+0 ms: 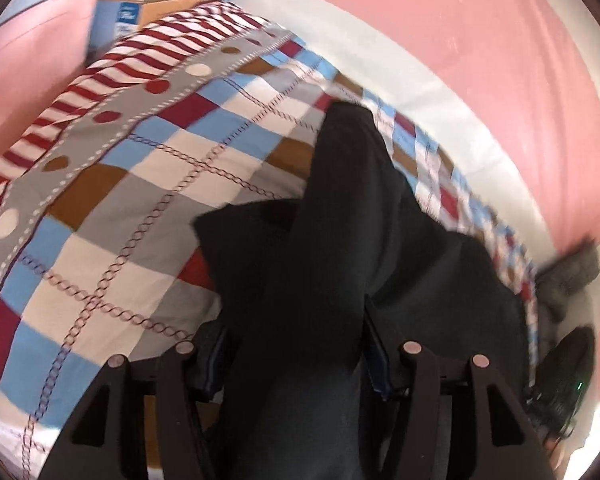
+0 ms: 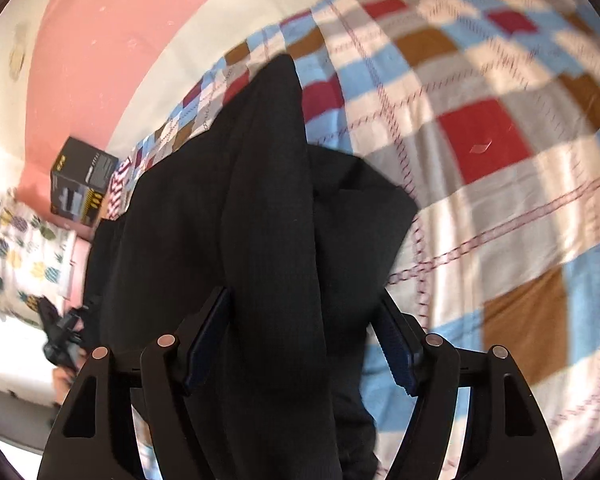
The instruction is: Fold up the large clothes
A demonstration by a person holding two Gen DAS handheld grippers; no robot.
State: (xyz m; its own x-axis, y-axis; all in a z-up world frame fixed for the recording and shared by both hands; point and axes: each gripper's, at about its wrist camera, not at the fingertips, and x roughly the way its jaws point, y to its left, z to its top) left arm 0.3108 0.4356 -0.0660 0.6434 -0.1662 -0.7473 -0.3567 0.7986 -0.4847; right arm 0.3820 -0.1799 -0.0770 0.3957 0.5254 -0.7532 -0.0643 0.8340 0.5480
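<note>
A large black garment (image 1: pixel 340 216) lies partly on a checkered bedspread (image 1: pixel 140 184) and rises in a taut fold into my left gripper (image 1: pixel 296 344), which is shut on it. In the right wrist view the same black garment (image 2: pixel 268 200) drapes up from the bedspread (image 2: pixel 500 128) into my right gripper (image 2: pixel 300 340), which is shut on a thick fold. Both grippers hold the cloth lifted above the bed. The gripped edges are hidden between the fingers.
A pink wall (image 1: pixel 480 40) with a white band runs behind the bed. A dark box (image 2: pixel 82 180) and a cardboard box (image 1: pixel 160 8) stand past the bed's far end. A patterned pillow (image 2: pixel 24 248) lies left. The other gripper (image 2: pixel 60 332) shows at the lower left.
</note>
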